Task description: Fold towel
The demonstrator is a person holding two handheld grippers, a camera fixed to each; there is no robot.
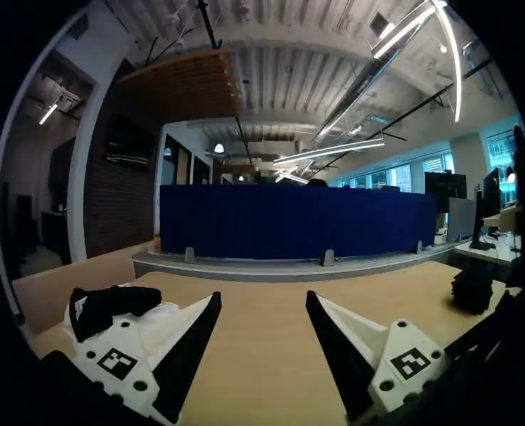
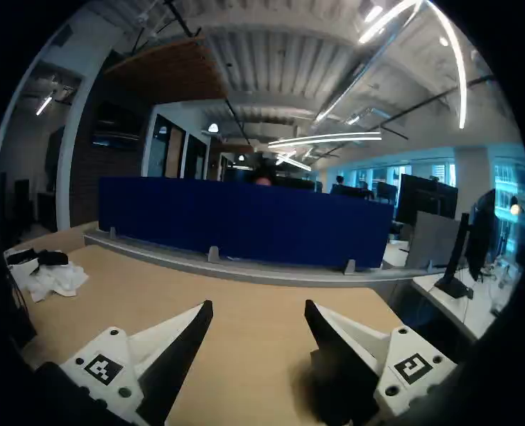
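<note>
A heap of white cloth (image 1: 164,312) with a black cloth (image 1: 109,307) on top lies on the wooden table (image 1: 262,341), just beyond my left gripper's left finger. My left gripper (image 1: 262,298) is open over bare tabletop with nothing between its fingers. A dark folded stack of cloth (image 1: 472,287) sits at the table's right edge. In the right gripper view the white heap (image 2: 56,278) and black cloth (image 2: 40,257) lie far left. My right gripper (image 2: 257,307) is open and holds nothing. A dark blurred shape (image 2: 326,380) lies beside its right finger; I cannot tell what it is.
A blue partition (image 1: 290,220) on a grey rail closes the table's far edge. Beyond the table's right edge stands another desk with monitors (image 2: 468,241). A person's head (image 2: 262,177) shows behind the partition.
</note>
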